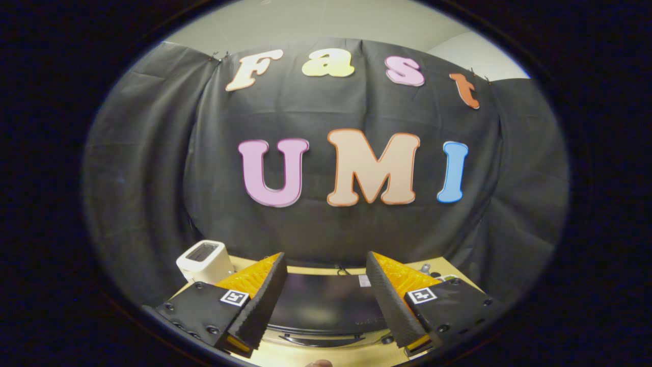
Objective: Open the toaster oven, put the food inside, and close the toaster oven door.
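In the gripper view, one gripper (324, 265) is seen with its two fingers (260, 300) spread wide apart, and nothing is held between them. One black toaster oven (326, 303) is seen on the wooden table (351, 357), below and between the fingers, its door closed. One white toaster (205, 261) is placed just beyond the left finger.

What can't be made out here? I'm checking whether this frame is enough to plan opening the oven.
- Toaster oven, gripper view: its front door is out of sight, and both sides are hidden behind the open tool's fingers.
- The food: hidden or out of frame.
- White toaster: its lower part is covered by the left finger.
- Small items on the table: too small to identify.
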